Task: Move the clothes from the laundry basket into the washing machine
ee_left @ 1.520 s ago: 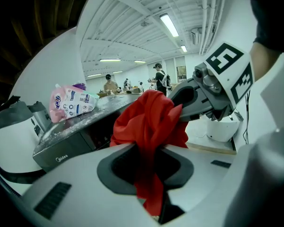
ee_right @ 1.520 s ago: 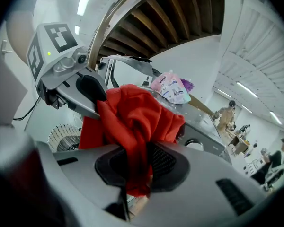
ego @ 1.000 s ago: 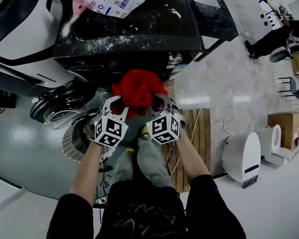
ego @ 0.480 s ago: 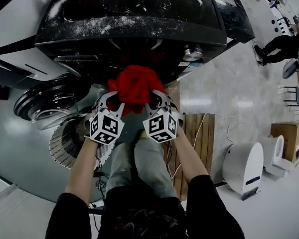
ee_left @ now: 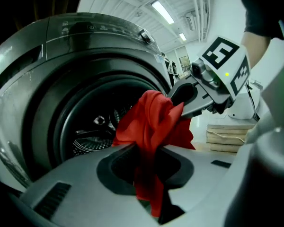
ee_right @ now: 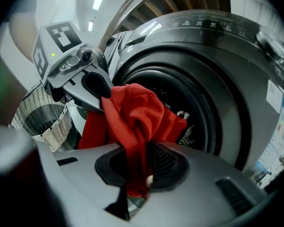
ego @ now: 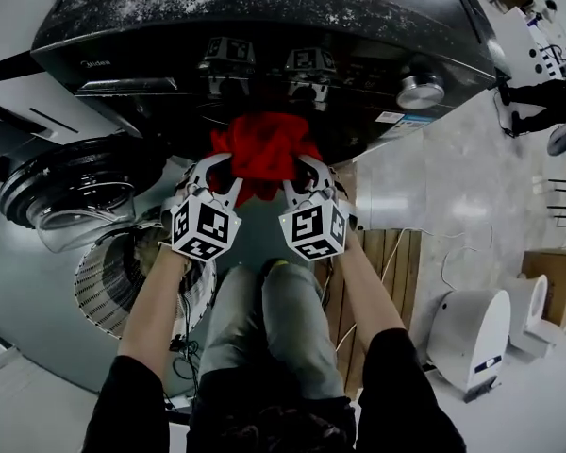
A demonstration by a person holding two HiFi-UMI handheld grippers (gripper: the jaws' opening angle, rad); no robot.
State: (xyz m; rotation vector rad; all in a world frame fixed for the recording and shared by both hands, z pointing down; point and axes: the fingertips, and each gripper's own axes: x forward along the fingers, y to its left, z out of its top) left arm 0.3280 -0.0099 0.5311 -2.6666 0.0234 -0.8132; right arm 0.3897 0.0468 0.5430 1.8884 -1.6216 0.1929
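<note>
A red garment (ego: pixel 264 151) hangs bunched between my two grippers, just in front of the dark washing machine (ego: pixel 264 26). My left gripper (ego: pixel 224 170) is shut on its left side and my right gripper (ego: pixel 300 170) is shut on its right side. In the left gripper view the red garment (ee_left: pixel 151 119) rises out of the jaws before the open drum (ee_left: pixel 92 126), with the right gripper (ee_left: pixel 199 96) beside it. In the right gripper view the red garment (ee_right: pixel 135 115) hangs in front of the drum (ee_right: pixel 182 110), next to the left gripper (ee_right: pixel 87 86). The white laundry basket (ego: pixel 113 276) stands low on the left.
The machine's round door (ego: pixel 71 192) stands swung open to the left, above the basket. A wooden pallet (ego: pixel 382 253) lies to the right and a white rounded unit (ego: pixel 467 333) stands beyond it. My own legs (ego: pixel 264 328) are right below the grippers.
Both grippers have sunk with the red garment, from the level of the machine's top down to its front. The detergent bag on top has gone out of view.
</note>
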